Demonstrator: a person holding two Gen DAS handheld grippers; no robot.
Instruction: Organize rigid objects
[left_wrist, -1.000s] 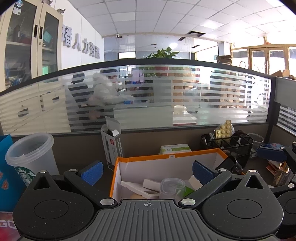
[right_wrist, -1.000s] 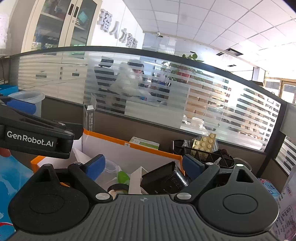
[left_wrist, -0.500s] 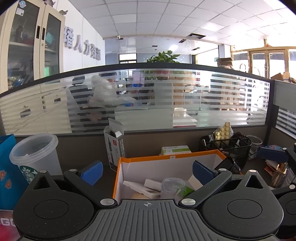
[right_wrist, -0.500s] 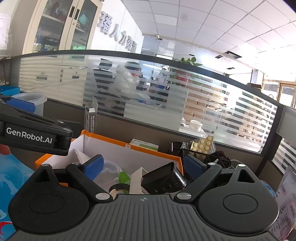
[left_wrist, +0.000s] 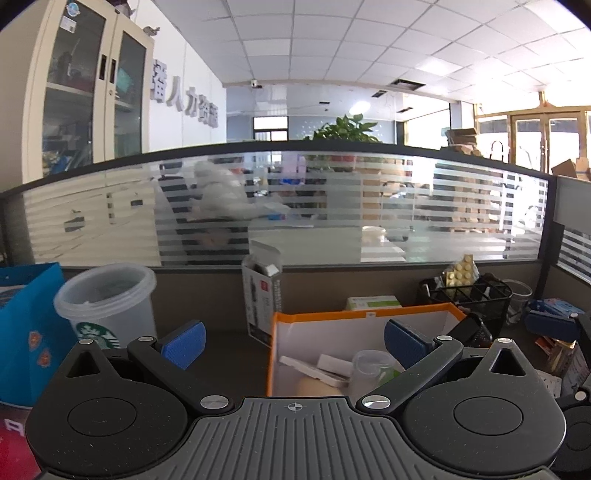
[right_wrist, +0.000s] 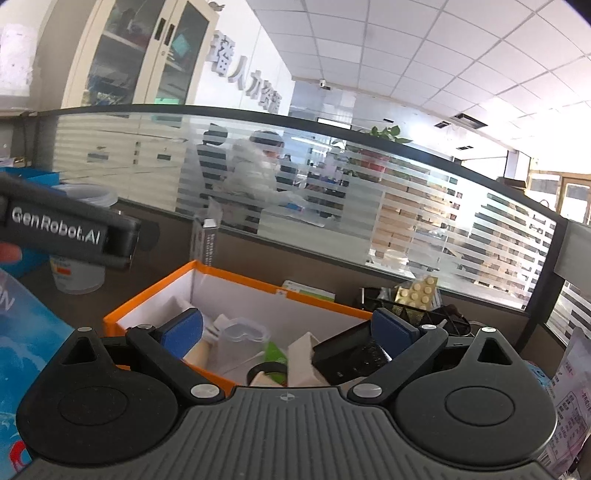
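From the left wrist, the left gripper holds its blue pads wide apart and empty. The orange-rimmed box sits just ahead, a clear lidded cup inside it; a Starbucks cup stands left of the box.

From the right wrist, the right gripper is opening with nothing gripped, above the box, where a black device leans at the right end.

You can see one orange box, one big plastic cup, one black wire basket, one tall open carton, one green-and-white flat box and two grippers.
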